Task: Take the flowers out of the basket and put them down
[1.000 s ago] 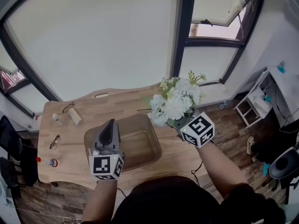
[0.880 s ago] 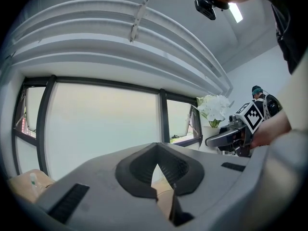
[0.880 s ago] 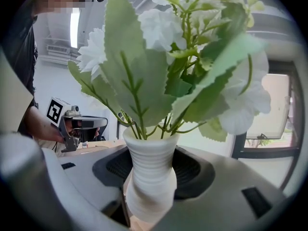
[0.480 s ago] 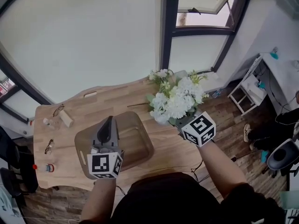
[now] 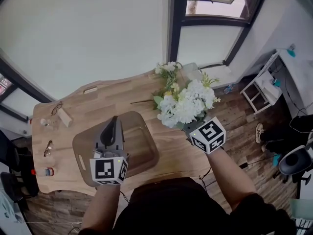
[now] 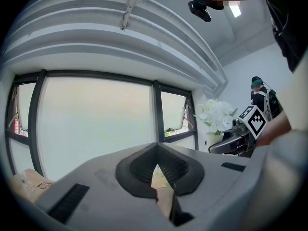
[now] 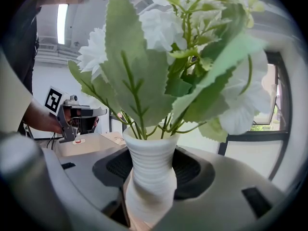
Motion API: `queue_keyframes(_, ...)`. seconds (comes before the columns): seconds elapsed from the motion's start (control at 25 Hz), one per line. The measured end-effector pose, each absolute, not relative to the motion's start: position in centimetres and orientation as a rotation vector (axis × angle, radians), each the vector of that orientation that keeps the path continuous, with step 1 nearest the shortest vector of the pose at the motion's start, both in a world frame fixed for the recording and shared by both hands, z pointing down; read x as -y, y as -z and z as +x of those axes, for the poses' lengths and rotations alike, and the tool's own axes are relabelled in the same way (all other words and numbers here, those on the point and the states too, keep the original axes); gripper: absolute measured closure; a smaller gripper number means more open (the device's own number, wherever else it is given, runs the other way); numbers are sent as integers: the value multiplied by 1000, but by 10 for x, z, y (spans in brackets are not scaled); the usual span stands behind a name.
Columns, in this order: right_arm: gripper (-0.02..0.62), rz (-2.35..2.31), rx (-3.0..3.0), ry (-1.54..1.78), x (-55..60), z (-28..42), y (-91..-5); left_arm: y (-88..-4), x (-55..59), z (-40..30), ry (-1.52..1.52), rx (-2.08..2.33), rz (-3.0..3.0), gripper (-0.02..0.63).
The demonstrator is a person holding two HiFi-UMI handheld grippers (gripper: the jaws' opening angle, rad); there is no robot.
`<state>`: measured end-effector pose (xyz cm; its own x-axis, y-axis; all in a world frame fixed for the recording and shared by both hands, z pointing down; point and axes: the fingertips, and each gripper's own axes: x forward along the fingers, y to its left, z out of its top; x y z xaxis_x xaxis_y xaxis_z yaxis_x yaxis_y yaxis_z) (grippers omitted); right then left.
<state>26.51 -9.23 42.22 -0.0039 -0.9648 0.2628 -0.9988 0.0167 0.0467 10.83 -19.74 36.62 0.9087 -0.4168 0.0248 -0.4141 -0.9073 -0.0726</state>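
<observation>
Since a second ago the right gripper point(image 5: 191, 129) and its load have sunk and pulled back from the far table edge. The left gripper point(image 5: 114, 121) has slid sideways over the basket point(image 5: 146, 155).

Right fingers are clamped on a white ribbed vase point(image 7: 150, 177), one pad on each side of its waist, vase upright. The flowers point(image 5: 186, 104), white blooms with green leaves, stand straight up out of the vase, above and just beyond the fingertips. So the flowers are out of the basket, held over the right part of the wooden table point(image 5: 98, 99).

Left fingers are closed together, only a thin slit between the pads, nothing gripped. They point level. The brown see-through basket lies under and around them, and to the left of the right fingers.

A second pale sprig point(image 5: 166, 68) sits beyond the right fingertips at the far table edge; whether it stands in its own pot I cannot tell. Spectacles point(image 5: 47, 148) and a small bottle point(image 5: 45, 172) lie well left of the left fingers.
</observation>
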Motion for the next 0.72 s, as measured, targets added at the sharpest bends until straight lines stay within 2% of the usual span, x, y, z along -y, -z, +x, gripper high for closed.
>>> queue_keyframes(0.72,336,2069,2030,-334,99,281,-486,-408,214,122,183,-645,-3043,606)
